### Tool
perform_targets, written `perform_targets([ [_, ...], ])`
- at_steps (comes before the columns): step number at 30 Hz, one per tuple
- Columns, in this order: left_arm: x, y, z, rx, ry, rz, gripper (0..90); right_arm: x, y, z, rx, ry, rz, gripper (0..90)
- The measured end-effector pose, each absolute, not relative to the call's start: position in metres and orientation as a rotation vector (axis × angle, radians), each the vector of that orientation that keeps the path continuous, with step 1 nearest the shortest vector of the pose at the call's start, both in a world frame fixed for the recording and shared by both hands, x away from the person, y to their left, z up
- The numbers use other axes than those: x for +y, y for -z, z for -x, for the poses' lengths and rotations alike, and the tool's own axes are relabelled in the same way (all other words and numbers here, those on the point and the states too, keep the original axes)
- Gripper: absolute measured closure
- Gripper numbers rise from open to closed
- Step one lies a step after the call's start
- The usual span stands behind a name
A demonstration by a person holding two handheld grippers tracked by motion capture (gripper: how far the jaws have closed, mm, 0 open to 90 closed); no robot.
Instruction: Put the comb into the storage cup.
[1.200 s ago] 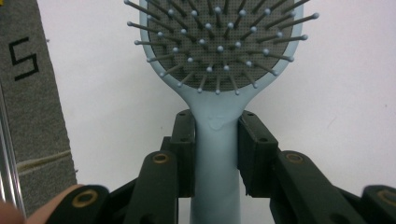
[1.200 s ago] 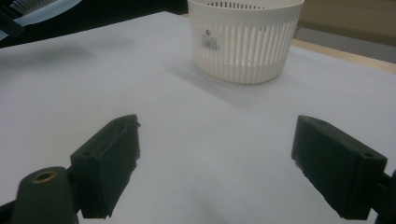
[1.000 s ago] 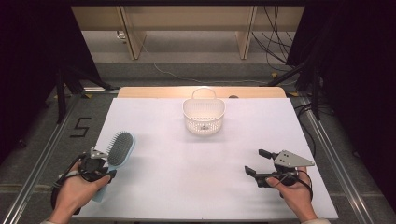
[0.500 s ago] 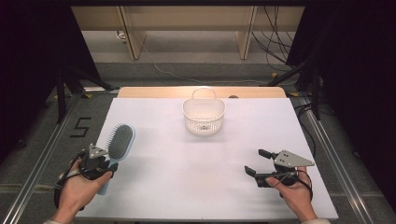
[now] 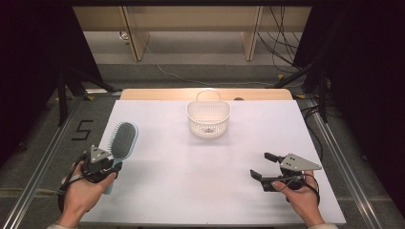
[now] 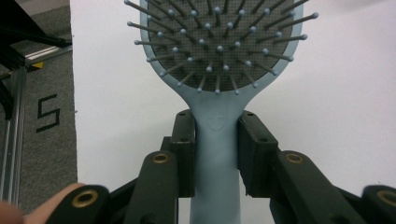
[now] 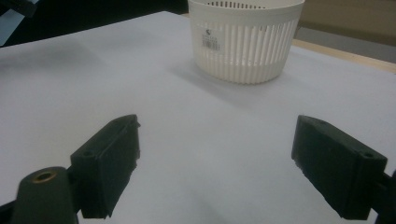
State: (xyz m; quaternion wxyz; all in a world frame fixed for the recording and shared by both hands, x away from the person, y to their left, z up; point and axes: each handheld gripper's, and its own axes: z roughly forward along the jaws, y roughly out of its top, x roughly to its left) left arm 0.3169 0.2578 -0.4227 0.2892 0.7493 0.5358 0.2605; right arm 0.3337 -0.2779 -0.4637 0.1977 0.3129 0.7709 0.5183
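White tabletop [image 5: 191,191] carried a cream basket [image 5: 208,119] at its far middle. At the near left edge, the left gripper [image 5: 114,164] clenched the handle of a pale blue hairbrush [image 5: 122,140], bristles up. Near right, the right gripper [image 5: 263,165] gaped, grasping nothing.

The right gripper [image 7: 215,163] hangs low over the white table [image 7: 93,84], its two black jaws standing wide apart with nothing but bare surface between them. Ahead and well apart from them, a white slatted basket [image 7: 245,42] stands upright, a small label on its wall.
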Motion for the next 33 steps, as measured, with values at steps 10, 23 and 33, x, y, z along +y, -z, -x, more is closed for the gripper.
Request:
perform_targets([
  [10, 0.2557, 0.4246, -0.3189, 1.401, -0.712, -1.978, 69.9, -0.2776, 0.4639, -0.3337, 2.158, -1.451, -0.874, 15.9],
  [23, 0.2543, 0.4291, -0.3214, 1.342, -0.778, -1.922, 69.9, -0.2773, 0.4639, -0.3334, 2.161, -1.449, -0.875, 15.9],
  [33, 0.2522, 0.4318, -0.3227, 1.294, -0.789, -1.909, 69.9, -0.2772, 0.4638, -0.3332, 2.163, -1.446, -0.874, 15.9],
])
